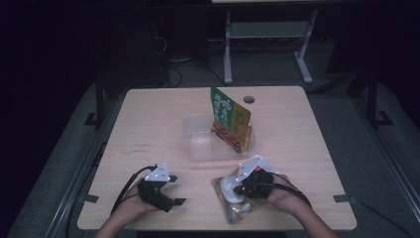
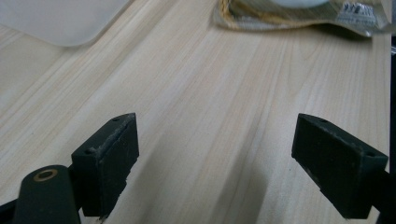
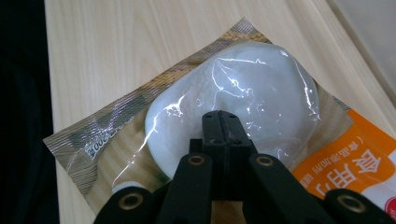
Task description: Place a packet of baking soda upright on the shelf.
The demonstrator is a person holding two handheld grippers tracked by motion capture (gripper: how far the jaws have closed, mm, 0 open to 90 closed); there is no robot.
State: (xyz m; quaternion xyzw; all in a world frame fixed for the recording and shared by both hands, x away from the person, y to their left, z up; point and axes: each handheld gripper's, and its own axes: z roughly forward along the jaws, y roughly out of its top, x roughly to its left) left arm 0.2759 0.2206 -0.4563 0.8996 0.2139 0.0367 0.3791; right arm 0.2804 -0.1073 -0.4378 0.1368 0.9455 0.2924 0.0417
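glossy plastic bun packet [image 3: 224, 112], matt wooden table [image 2: 210, 93]

left tongs [image 1: 166, 191] rest low with jaws wide apart; right tongs [image 3: 219, 126] point down, jaws pressed together.

The right gripper [image 3: 219, 122], jaws together, sits over a wrapped white bun [image 3: 233, 102].

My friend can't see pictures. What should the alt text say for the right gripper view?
The right gripper, its two black jaws shut together, hovers over a clear packet holding a round white bun lying on a light wooden table. The packet has an orange printed corner.
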